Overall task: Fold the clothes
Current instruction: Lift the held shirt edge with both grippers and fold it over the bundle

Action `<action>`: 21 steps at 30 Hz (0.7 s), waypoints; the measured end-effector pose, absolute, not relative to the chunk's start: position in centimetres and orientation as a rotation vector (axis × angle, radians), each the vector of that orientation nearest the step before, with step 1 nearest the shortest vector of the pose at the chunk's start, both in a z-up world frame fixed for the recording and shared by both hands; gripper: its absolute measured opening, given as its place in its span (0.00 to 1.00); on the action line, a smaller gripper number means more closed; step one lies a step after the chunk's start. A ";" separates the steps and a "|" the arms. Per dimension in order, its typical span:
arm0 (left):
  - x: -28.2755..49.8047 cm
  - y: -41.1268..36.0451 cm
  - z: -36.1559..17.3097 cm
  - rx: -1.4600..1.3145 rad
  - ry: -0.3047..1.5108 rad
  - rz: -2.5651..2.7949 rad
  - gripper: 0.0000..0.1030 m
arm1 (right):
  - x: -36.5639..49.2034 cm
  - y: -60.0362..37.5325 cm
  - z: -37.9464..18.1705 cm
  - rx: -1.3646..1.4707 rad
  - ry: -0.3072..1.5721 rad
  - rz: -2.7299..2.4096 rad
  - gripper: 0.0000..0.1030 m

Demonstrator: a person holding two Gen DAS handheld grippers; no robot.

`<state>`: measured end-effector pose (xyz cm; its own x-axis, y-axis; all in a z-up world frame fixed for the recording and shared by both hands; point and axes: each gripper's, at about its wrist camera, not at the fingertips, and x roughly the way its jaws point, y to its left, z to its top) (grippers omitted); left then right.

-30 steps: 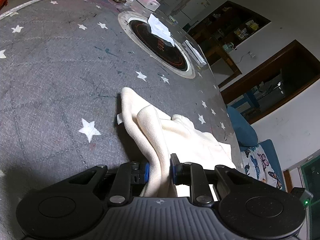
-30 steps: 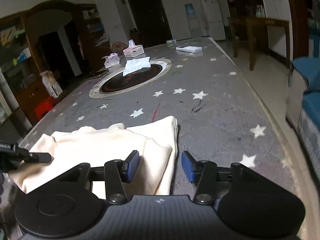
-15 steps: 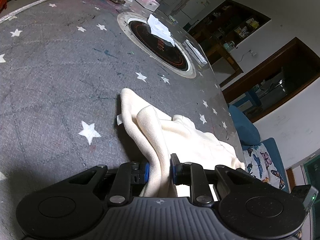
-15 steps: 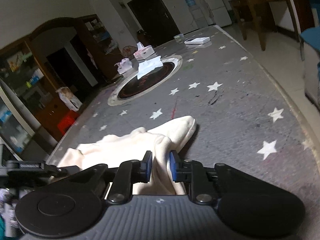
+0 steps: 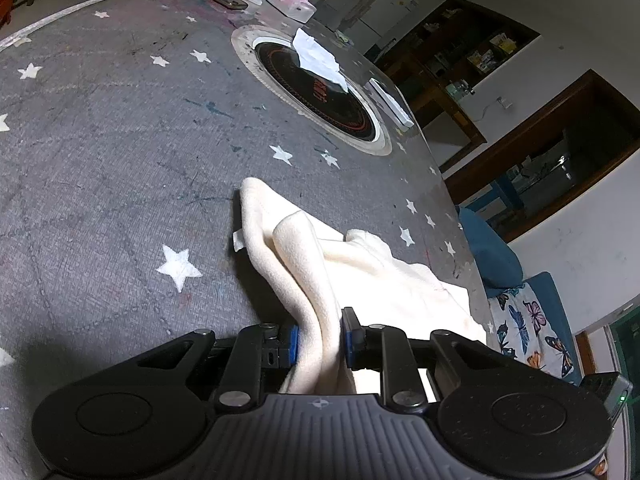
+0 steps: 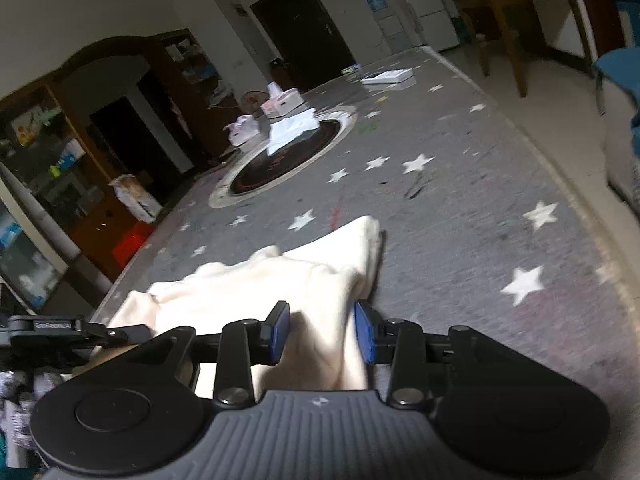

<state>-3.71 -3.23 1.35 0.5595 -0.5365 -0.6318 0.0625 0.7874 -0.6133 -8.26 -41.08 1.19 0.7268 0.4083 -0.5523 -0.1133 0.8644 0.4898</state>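
Observation:
A cream fleece garment [image 5: 372, 276] lies bunched on the grey star-patterned tablecloth [image 5: 100, 140]. My left gripper [image 5: 320, 338] is shut on a raised fold at the garment's near left edge. In the right wrist view the same garment [image 6: 256, 288] spreads to the left. My right gripper [image 6: 322, 332] stands open around its right-hand corner, and cloth still sits between the blue pads [image 6: 364, 336]. The left gripper's black finger [image 6: 80, 330] shows at the garment's far left end. This view is blurred by motion.
A round black hob [image 5: 320, 88] with white paper [image 5: 320, 58] on it is set in the table beyond the garment. Tissue boxes [image 5: 292, 0] and a flat white box [image 5: 390, 104] stand farther back. The table edge [image 6: 560, 184] runs on the right, a blue sofa [image 5: 492, 256] past it.
The right gripper closed on the garment's right corner half a second ago and its jaws have now spread apart again. The left gripper has kept its hold and barely moved.

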 end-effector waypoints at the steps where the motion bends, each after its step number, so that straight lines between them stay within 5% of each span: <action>1: -3.7 -3.3 1.4 -0.571 0.918 -0.376 0.22 | -8.2 -40.8 1.2 0.449 0.707 0.311 0.32; 7: -3.9 -3.7 1.8 -0.525 0.910 -0.370 0.21 | -9.0 -40.6 1.6 0.482 0.678 0.304 0.14; 21: -4.2 -6.7 5.4 -0.429 0.839 -0.465 0.17 | -11.9 -40.8 5.9 0.458 0.541 0.298 0.13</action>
